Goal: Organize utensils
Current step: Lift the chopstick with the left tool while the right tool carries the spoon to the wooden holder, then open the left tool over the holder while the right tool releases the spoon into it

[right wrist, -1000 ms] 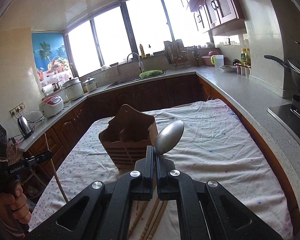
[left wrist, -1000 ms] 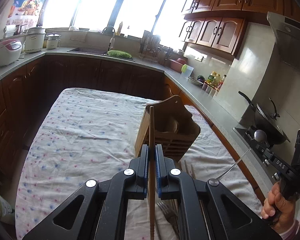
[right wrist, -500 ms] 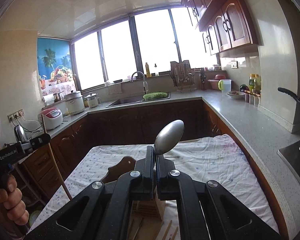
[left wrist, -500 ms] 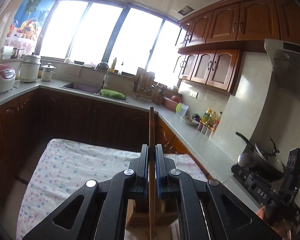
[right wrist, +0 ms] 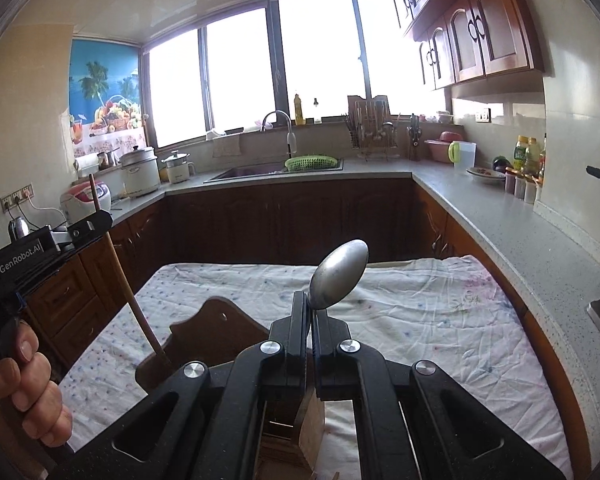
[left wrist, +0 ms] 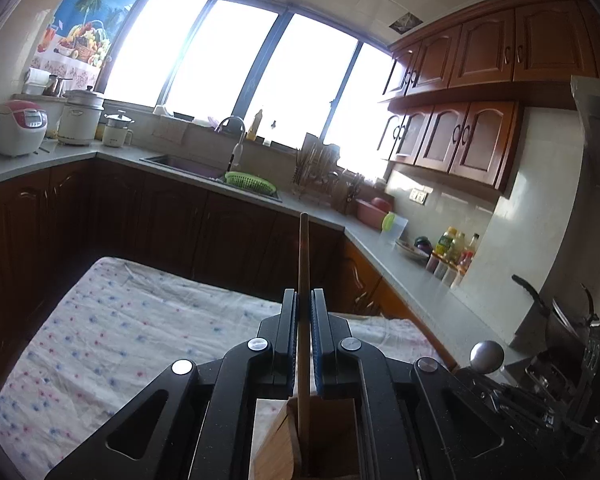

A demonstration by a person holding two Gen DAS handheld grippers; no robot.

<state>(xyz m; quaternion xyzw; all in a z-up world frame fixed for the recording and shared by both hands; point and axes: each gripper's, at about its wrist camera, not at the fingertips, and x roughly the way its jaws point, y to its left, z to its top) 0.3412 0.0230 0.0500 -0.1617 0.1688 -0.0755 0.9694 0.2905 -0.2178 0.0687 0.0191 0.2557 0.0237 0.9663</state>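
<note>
My left gripper (left wrist: 303, 300) is shut on a wooden chopstick (left wrist: 303, 264) that stands upright between its pads. The stick's lower end reaches down into the wooden utensil holder (left wrist: 324, 440) right beneath the gripper. In the right wrist view the same chopstick (right wrist: 132, 300) slants down from the left gripper (right wrist: 96, 220) into the holder (right wrist: 216, 332). My right gripper (right wrist: 310, 304) is shut on a metal spoon (right wrist: 340, 276), bowl up, above the holder's right side. The spoon's bowl (left wrist: 487, 356) also shows at the right of the left wrist view.
The holder stands on a table under a floral cloth (right wrist: 420, 320). Dark wooden cabinets and a grey counter (right wrist: 480, 208) run round the table, with a sink (right wrist: 276, 170), cookers at the left and a pan (left wrist: 548, 320) at the right. A person's hand (right wrist: 28, 392) grips the left tool.
Both grippers have come forward over the holder, which has slid to the bottom of both views. The chopstick's lower end now dips into the holder. Both grips are unchanged.
</note>
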